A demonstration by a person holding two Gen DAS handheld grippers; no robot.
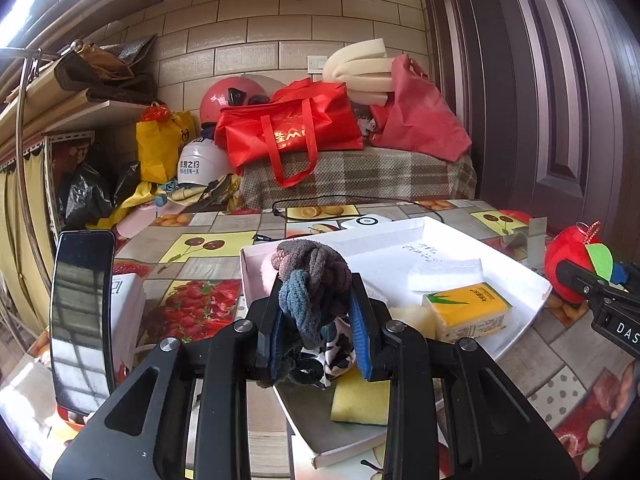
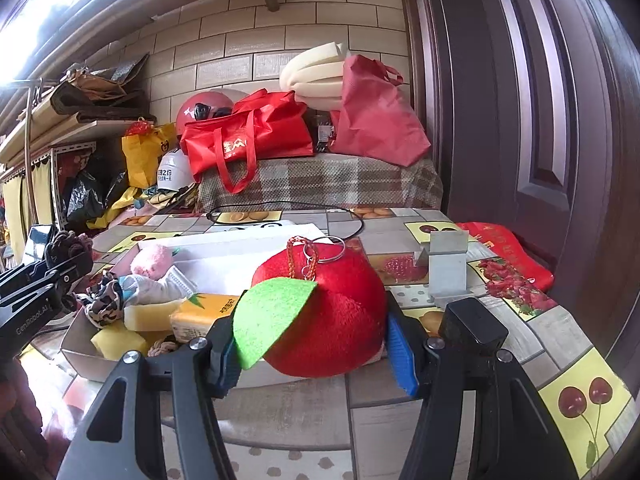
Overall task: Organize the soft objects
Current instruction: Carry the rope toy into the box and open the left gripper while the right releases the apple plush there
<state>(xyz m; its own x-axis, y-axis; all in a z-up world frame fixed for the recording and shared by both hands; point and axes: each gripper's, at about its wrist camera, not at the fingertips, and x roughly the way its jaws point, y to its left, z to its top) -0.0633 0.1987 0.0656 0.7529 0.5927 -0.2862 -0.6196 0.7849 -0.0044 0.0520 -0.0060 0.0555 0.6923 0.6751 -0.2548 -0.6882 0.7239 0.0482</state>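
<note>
My left gripper [image 1: 316, 312] is shut on a knotted grey and blue fabric bundle [image 1: 312, 276] and holds it over the near left part of the white tray [image 1: 532, 272]. The tray holds a yellow tissue pack [image 1: 468, 310], a yellow sponge [image 1: 360, 402], a white pad [image 1: 444, 274] and a pink soft toy [image 2: 152, 260]. A leopard-print scrunchie [image 2: 104, 308] lies in the tray too. My right gripper [image 2: 316, 340] is shut on a red plush apple [image 2: 332, 316] with a green felt leaf, just right of the tray. The apple also shows in the left wrist view [image 1: 568, 264].
A phone [image 1: 80, 320] stands upright at the left on a white box. A grey stand [image 2: 448, 268] and a red packet [image 2: 508, 252] sit at the right of the fruit-print tablecloth [image 2: 560, 360]. Red bags [image 1: 288, 128], helmets and foam lie beyond the table. A dark door is at the right.
</note>
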